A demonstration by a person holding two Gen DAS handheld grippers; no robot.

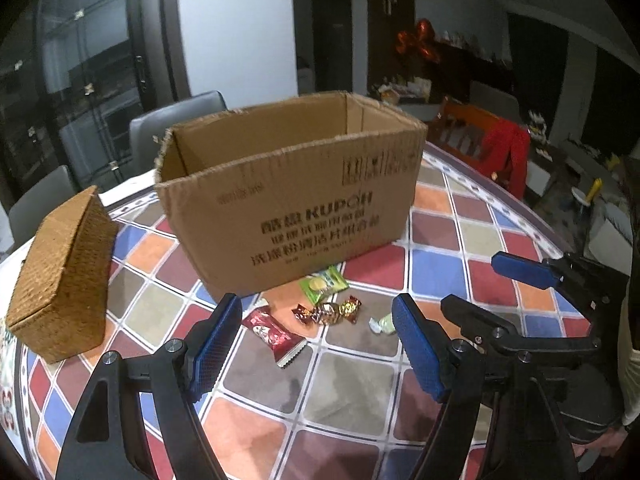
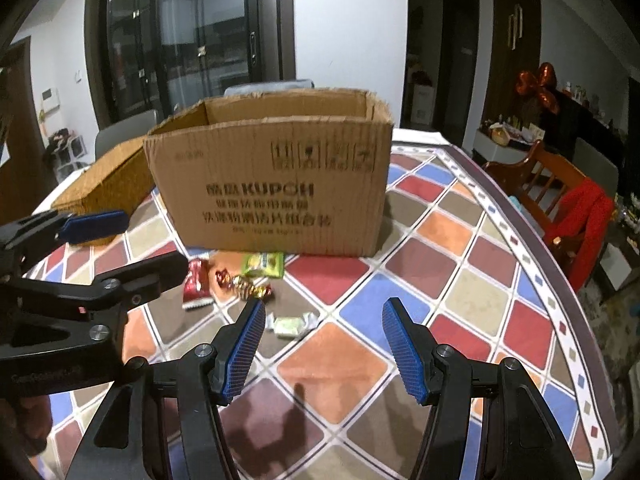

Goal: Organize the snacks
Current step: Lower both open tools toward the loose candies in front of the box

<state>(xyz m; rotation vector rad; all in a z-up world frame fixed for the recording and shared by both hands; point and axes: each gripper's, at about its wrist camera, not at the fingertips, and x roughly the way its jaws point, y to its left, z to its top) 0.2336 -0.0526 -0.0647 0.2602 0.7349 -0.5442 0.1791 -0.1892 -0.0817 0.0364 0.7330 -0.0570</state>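
Note:
An open cardboard box (image 1: 288, 196) stands on the tiled tablecloth, also in the right wrist view (image 2: 272, 184). In front of it lie snacks: a green packet (image 1: 323, 283) (image 2: 262, 264), a red packet (image 1: 272, 332) (image 2: 196, 282), several gold-wrapped candies (image 1: 328, 312) (image 2: 246, 282) and a pale green candy (image 1: 382, 325) (image 2: 291, 325). My left gripper (image 1: 316, 344) is open and empty, just short of the candies. My right gripper (image 2: 324, 344) is open and empty, with the pale candy just left of its gap. Each gripper shows in the other's view, the right (image 1: 520, 268) and the left (image 2: 96, 220).
A woven basket (image 1: 64, 276) stands left of the box, also in the right wrist view (image 2: 104, 188). Grey chairs (image 1: 176, 128) stand behind the table. A wooden chair with a red cloth (image 2: 576, 208) is at the right edge. The table edge (image 2: 560, 280) curves along the right.

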